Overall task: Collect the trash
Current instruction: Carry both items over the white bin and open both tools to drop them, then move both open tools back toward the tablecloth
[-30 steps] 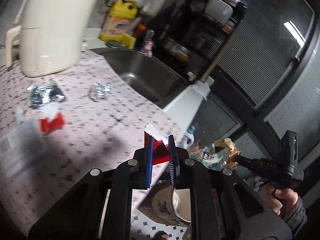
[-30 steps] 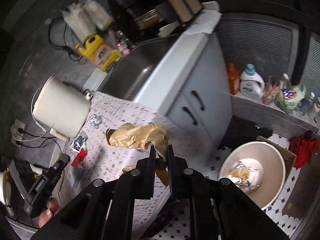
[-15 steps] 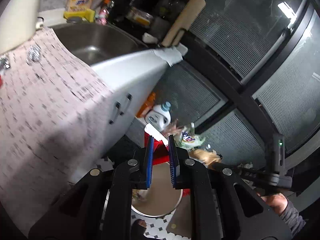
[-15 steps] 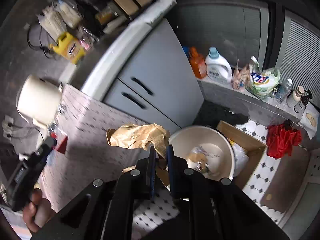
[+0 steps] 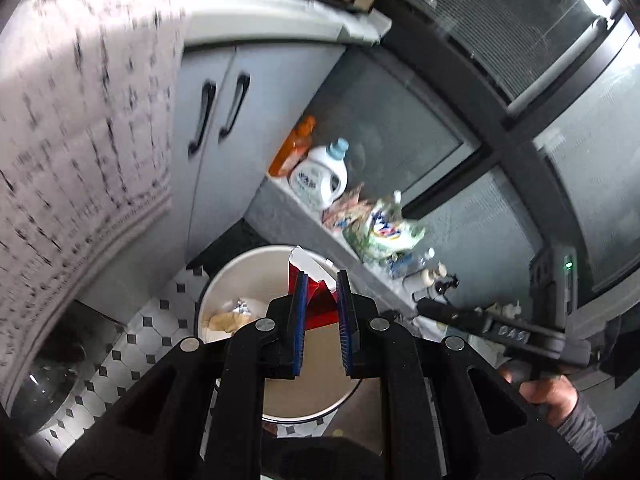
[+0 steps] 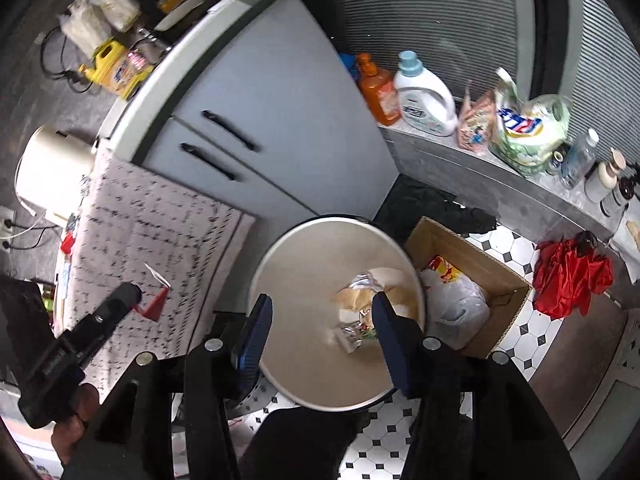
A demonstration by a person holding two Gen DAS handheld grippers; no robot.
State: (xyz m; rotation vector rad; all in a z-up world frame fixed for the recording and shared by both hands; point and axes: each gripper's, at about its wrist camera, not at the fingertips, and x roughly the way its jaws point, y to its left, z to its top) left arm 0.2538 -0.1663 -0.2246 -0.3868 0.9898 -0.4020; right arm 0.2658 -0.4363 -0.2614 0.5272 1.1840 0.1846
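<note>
My right gripper [image 6: 316, 328] jaws are opening over the bin [image 6: 296, 264], the brown paper I carried now lies inside, so that's one piece binned, while my left gripper [image 5: 322, 298] is pinching the red wrapper [image 5: 316, 300] above it.

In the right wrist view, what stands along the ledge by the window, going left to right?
Orange bottle → white detergent jug with a blue cap → small patterned packet → green and white refill bag → clear bottle → small capped bottles.
</note>
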